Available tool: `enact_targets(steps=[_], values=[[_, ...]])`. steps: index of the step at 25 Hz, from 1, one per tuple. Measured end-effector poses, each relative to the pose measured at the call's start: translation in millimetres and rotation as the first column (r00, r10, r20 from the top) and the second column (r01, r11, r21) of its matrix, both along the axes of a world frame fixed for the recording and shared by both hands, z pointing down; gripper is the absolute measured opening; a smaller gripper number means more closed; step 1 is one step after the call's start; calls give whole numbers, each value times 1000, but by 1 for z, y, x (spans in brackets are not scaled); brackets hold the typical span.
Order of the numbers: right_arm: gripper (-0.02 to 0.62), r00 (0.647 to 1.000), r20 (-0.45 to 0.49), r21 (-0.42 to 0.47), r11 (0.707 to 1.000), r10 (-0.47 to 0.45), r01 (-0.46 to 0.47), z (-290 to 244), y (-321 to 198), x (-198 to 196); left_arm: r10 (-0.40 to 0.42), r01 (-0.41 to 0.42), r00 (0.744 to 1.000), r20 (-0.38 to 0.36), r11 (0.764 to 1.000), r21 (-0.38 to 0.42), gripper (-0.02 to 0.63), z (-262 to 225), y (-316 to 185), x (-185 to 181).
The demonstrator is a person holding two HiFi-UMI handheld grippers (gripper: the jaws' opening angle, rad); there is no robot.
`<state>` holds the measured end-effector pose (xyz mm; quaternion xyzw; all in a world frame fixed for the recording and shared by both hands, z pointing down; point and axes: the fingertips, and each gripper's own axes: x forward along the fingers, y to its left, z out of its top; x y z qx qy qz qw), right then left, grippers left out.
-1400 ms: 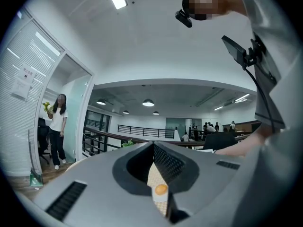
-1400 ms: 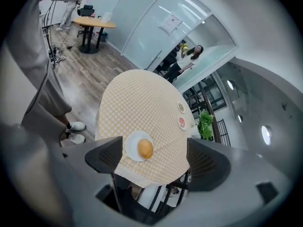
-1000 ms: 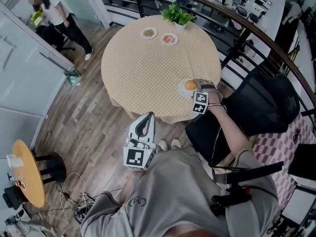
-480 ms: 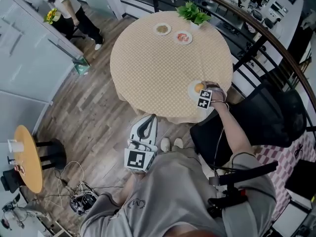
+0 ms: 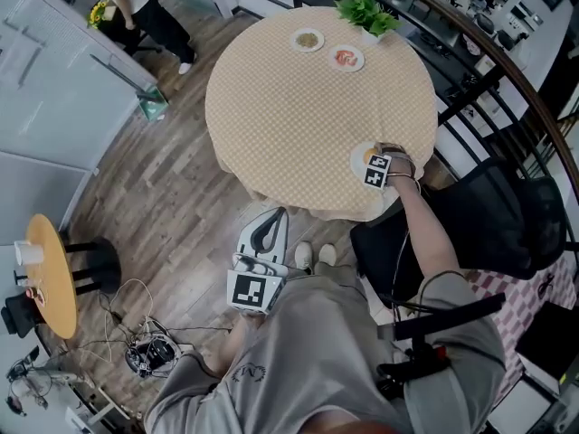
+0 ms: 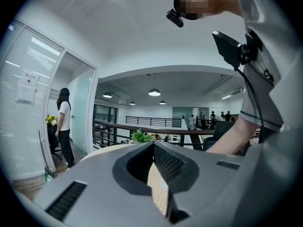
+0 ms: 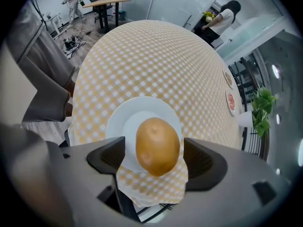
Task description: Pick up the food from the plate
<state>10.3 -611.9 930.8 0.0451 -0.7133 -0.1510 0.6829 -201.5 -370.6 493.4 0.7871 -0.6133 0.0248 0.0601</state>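
Observation:
A brown potato (image 7: pixel 157 145) lies at the near edge of a white plate (image 7: pixel 124 122) on the checked tablecloth, at the table's near right rim. My right gripper (image 7: pixel 154 148) is open, one jaw on each side of the potato with narrow gaps. From the head view the right gripper (image 5: pixel 375 163) covers most of the plate (image 5: pixel 357 158). My left gripper (image 5: pixel 273 215) hangs low in front of the person's body, off the table, with its jaws closed together and nothing in them (image 6: pixel 154 148).
The round table (image 5: pixel 308 107) carries two small dishes (image 5: pixel 308 39) (image 5: pixel 348 58) and a potted plant (image 5: pixel 366 12) at its far side. A black chair (image 5: pixel 493 220) stands right of me, a railing curves behind. A person (image 5: pixel 149 12) stands at far left; an orange side table (image 5: pixel 50 274) stands low left.
The head view has shifted, so the table sits higher and further right. My right gripper has closed in over the plate and now hides most of the potato. The left gripper has stayed put.

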Motion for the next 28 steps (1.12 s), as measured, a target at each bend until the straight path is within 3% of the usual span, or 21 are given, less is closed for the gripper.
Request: enact_targets(steps=[8, 18, 23, 28], values=[[402, 999, -22, -6, 999, -37, 37, 22, -10, 4, -24, 24, 1000, 0, 1000, -21, 11, 10, -5, -2], [396, 999, -30, -160, 986, -45, 40, 27, -8, 2, -22, 23, 1000, 12, 999, -41, 11, 19, -7, 2], [396, 996, -43, -180, 981, -79, 71, 28, -9, -1, -20, 21, 1000, 19, 999, -47, 11, 22, -6, 3], [367, 998, -31, -198, 979, -55, 48, 25, -3, -1, -18, 20, 1000, 25, 998, -59, 11, 23, 0, 3]])
